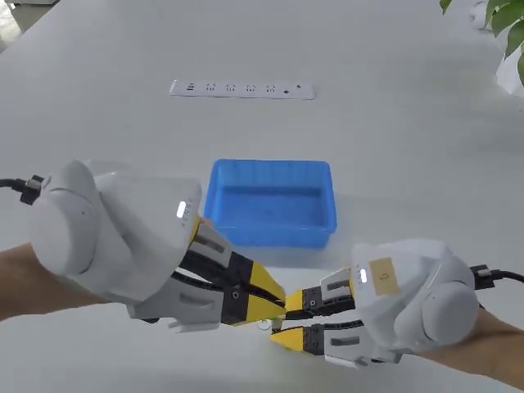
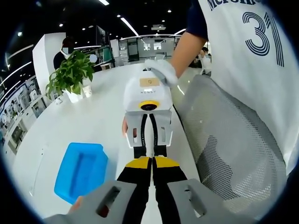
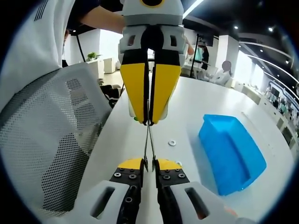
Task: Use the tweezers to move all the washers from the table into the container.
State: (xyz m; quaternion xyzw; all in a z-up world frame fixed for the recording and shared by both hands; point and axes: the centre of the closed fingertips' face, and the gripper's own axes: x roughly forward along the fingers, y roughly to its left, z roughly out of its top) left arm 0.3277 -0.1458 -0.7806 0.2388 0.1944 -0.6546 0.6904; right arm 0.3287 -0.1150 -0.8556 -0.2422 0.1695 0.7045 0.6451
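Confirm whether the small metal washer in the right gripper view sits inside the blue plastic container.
No: the small metal washer lies on the white table, apart from the blue plastic container.

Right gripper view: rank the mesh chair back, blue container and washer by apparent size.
1. Mesh chair back, though it seems closest to the camera, which inflates it.
2. Blue container.
3. Washer, by far the smallest.
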